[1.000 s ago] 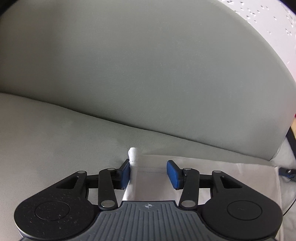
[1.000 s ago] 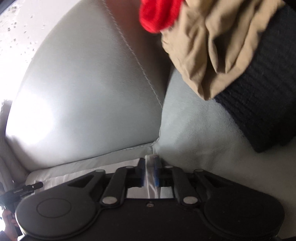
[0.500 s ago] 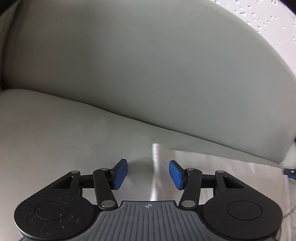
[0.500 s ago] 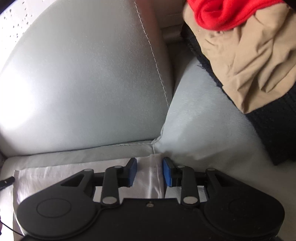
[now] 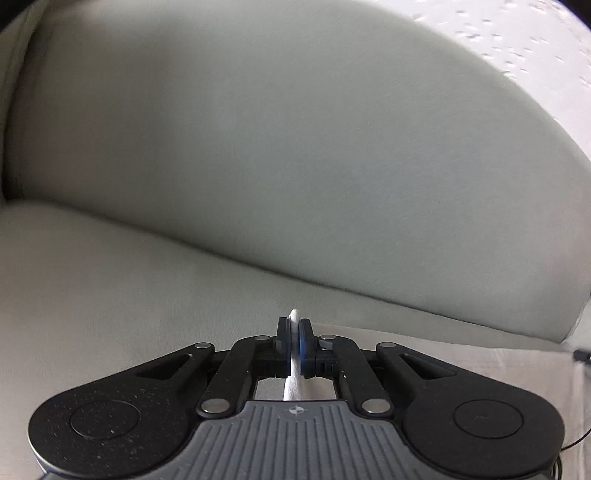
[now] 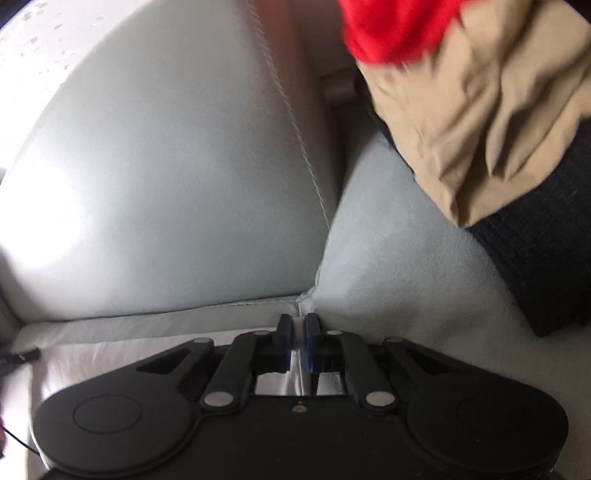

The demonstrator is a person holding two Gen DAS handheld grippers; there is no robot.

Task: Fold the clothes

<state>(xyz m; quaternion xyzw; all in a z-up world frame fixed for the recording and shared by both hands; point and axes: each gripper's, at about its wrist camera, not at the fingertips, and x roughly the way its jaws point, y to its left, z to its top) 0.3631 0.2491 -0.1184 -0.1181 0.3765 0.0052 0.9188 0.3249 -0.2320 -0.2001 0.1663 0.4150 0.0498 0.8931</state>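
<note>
Left tool [image 5: 294, 334] pinching white cloth [image 5: 461, 363] (sofa-laid, long axis sideways), right tool [image 6: 298, 336] likewise clamped.

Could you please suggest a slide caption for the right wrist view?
Right gripper shut on white garment on grey sofa; unfolded clothes pile beyond.

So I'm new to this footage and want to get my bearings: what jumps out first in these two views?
The pile of clothes at the upper right of the right wrist view: a red garment on a tan one over a dark knit. Then both grippers, left and right, each pinching the white cloth on the grey sofa.
</note>
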